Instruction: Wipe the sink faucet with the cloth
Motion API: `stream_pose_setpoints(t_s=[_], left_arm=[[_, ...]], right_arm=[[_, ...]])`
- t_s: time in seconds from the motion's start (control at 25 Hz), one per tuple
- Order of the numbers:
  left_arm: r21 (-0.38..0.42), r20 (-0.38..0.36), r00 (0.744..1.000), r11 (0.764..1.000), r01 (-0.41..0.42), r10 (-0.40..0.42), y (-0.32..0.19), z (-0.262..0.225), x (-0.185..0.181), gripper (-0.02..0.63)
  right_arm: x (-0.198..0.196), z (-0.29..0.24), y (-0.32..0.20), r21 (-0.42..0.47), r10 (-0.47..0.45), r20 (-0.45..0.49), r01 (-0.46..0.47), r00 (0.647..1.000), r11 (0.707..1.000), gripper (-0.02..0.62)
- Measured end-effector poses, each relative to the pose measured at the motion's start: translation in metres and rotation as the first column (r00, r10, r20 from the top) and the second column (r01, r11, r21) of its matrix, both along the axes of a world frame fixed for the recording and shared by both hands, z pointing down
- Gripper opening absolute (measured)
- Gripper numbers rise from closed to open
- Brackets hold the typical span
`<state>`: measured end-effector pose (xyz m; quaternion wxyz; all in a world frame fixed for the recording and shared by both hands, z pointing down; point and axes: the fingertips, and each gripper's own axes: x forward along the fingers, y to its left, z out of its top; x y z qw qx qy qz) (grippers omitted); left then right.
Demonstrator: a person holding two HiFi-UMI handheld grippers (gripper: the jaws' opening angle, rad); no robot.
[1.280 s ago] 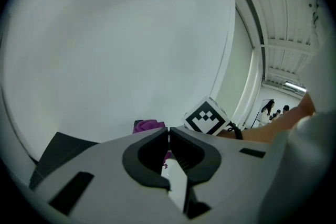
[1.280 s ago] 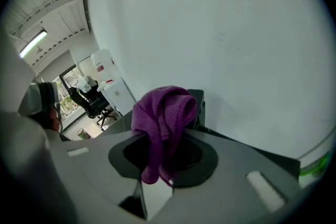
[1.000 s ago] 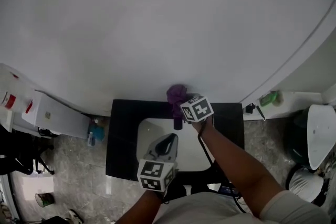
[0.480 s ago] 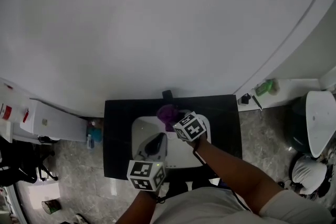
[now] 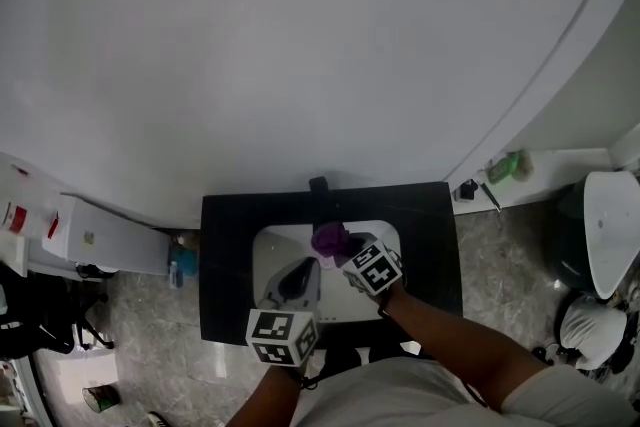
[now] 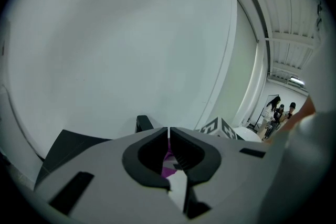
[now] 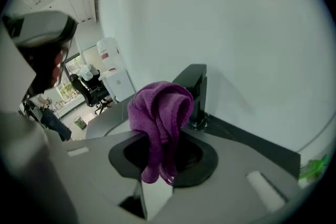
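Observation:
My right gripper (image 5: 340, 251) is shut on a purple cloth (image 5: 329, 239) and holds it over the white sink basin (image 5: 268, 255), a short way in front of the black faucet (image 5: 318, 184). In the right gripper view the cloth (image 7: 159, 118) bunches up above the jaws and the faucet (image 7: 195, 93) stands just behind it, apart from it. My left gripper (image 5: 297, 275) hangs over the basin's near left part, its jaws together with nothing between them. In the left gripper view a sliver of the purple cloth (image 6: 169, 160) shows past the shut jaws, and the faucet top (image 6: 143, 123) rises behind.
The basin sits in a black counter (image 5: 225, 265) against a white wall. A white cabinet (image 5: 100, 237) stands to the left and a blue bottle (image 5: 179, 265) on the floor beside it. A green bottle (image 5: 507, 166) lies on a ledge at the right.
The right gripper has drawn back with the cloth from the faucet toward the person, over the basin. The left gripper has barely moved.

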<state>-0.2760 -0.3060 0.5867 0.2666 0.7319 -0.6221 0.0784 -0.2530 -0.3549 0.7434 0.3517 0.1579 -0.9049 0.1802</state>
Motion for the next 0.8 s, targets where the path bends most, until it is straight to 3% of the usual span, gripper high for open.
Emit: stream_pose_setpoints(t_s=[0.12,0.24,0.36,0.48,0.6,0.8], left_arm=[[0.005,0.012,1.000,1.000,-0.014,0.014,-0.001,-0.004,0.003,0.020],[0.009,0.033,0.999,1.000,-0.021,0.021,-0.003,-0.006,0.007,0.020],[0.004,0.029,0.999,1.000,-0.016,0.016,0.001,-0.003,0.012,0.020],[-0.003,0.019,1.000,1.000,-0.009,0.009,0.001,0.000,0.010,0.020],[0.004,0.009,1.000,1.000,-0.007,0.006,0.001,-0.002,0.007,0.020],[0.069,0.019,1.000,0.998,-0.003,0.002,-0.004,-0.036,0.002,0.020]], right_arm=[[-0.028,-0.023,-0.028,0.014,0.029,0.062,-0.030,0.998,0.999,0.086],[-0.043,-0.006,-0.034,0.005,-0.008,0.010,0.008,1.000,1.000,0.086],[-0.029,0.013,-0.013,-0.010,-0.026,-0.009,0.026,1.000,1.000,0.084],[-0.003,0.023,0.011,-0.101,-0.017,-0.022,0.014,1.000,0.995,0.084],[0.000,-0.006,0.011,-0.101,0.004,0.057,0.002,0.998,0.995,0.084],[-0.006,-0.149,-0.020,0.041,0.003,0.308,-0.017,0.951,0.999,0.084]])
